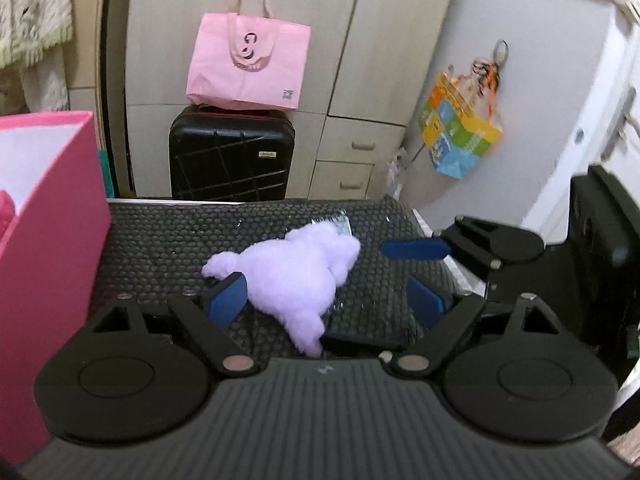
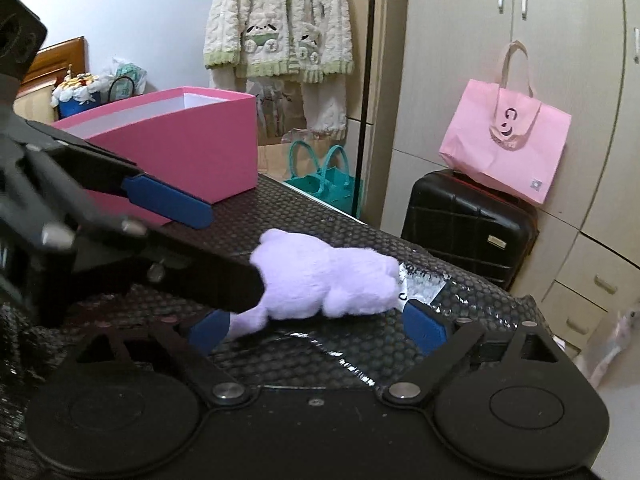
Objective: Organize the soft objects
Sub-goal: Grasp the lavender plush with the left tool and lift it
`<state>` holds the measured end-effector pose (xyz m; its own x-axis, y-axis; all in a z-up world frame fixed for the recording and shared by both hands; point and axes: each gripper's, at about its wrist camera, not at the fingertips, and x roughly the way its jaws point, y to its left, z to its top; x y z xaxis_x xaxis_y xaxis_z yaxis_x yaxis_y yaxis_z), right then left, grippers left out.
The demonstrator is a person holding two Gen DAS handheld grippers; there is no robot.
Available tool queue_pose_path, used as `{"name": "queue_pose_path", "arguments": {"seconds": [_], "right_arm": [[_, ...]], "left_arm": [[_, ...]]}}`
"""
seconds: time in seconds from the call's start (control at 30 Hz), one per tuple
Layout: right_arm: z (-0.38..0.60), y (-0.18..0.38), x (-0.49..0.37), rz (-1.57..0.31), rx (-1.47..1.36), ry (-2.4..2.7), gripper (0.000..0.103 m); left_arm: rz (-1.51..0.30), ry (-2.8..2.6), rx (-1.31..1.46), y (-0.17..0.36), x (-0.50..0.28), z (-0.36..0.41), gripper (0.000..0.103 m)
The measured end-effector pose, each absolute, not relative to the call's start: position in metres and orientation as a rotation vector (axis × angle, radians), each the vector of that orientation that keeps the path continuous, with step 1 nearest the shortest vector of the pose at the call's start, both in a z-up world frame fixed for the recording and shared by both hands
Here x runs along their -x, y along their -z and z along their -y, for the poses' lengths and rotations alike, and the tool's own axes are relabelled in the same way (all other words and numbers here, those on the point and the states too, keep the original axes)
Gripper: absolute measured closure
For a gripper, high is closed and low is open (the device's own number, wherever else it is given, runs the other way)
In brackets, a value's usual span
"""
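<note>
While both pairs of jaws stand spread and hold nothing, the task looks to be somewhere in its middle, at the point of picking up one more toy. The left gripper point(image 1: 328, 300) has its blue pads on either side of the lilac plush toy point(image 1: 294, 276), the left pad right against the plush and the right pad well clear of it, so no pinch has been made yet. The right gripper point(image 2: 316, 326) comes in from the other side of the table with the same toy point(image 2: 324, 280) in front of its open jaws, its near limb by the left pad. The toy lies flat on the black dimpled mat point(image 1: 160, 240) that covers the table, partly over a scrap of clear plastic point(image 2: 424, 286). To the left stands the pink box point(image 1: 52, 216), open at the top; something pink shows inside it at the edge of the left view, which may be an item already put away, though I cannot tell. What remains, as I judge it, is to close on the plush, lift it and set it in the box.
</note>
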<state>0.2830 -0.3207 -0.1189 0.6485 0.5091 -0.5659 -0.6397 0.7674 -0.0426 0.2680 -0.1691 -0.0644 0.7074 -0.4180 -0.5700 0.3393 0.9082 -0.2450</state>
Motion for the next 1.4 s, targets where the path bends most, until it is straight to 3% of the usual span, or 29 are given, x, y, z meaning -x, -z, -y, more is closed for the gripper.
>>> {"name": "queue_pose_path", "arguments": {"seconds": [0.43,0.5,0.57,0.67,1.4], "right_arm": [[0.316,0.132,-0.316,-0.635,0.318,-0.765,0.003],[0.316,0.135,-0.315,-0.636,0.314,-0.777,0.003],[0.316,0.136,-0.315,-0.631,0.298,-0.787,0.003],[0.314,0.137,-0.316,-0.626,0.295,-0.788,0.003],[0.304,0.117,-0.261,-0.573,0.287,-0.713,0.002]], "left_arm": [[-0.731,0.286,0.167,0.096,-0.306,0.172,0.019],[-0.745,0.296,0.174,0.098,-0.307,0.174,0.022],[-0.768,0.307,0.193,0.102,-0.309,0.173,0.037],[-0.78,0.313,0.162,0.107,-0.309,0.177,0.051],[-0.803,0.478,0.14,0.083,-0.262,0.171,0.055]]}}
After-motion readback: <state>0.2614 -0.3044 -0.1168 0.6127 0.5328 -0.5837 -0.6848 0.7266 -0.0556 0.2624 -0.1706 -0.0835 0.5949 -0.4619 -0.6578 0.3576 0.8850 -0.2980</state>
